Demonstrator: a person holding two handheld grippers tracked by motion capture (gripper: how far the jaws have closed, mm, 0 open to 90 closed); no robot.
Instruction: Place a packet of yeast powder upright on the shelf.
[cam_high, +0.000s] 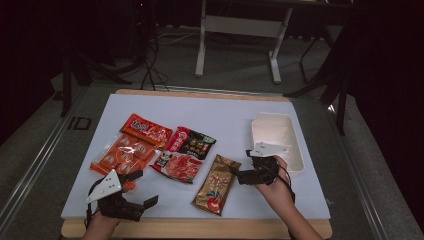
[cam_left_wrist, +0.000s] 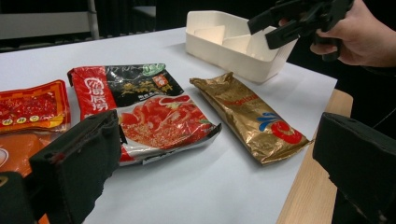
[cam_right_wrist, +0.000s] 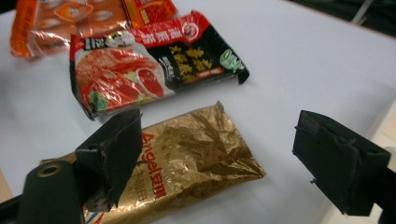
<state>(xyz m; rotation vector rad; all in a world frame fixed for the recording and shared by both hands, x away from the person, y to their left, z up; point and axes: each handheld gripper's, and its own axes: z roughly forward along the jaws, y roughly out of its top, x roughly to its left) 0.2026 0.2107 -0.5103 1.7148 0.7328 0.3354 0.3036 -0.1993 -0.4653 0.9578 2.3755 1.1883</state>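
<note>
Nearest to the person, at the front edge of the white sheet (cam_high: 210, 107), the left gripper (cam_high: 131, 206) hovers with its jaws spread wide and nothing between them. A little farther, to the right of it, the right gripper (cam_high: 245, 175) is held just above the top end of the gold packet (cam_high: 216, 184); its jaws are also apart and empty. I count four packets on the sheet: the gold packet, the red and black packet (cam_high: 184, 153) just left of it, one clear orange packet (cam_high: 120, 152) farther left of the gold packet, and one red packet (cam_high: 146, 130) that lies behind the orange one and overlaps it. One white tray (cam_high: 296, 150) stands right of the gold packet, behind the right gripper. The sheet covers a wooden table (cam_high: 200, 229). Beyond the table a grey floor and two white legs of a desk (cam_high: 201, 45) are seen in a dark room.
</note>
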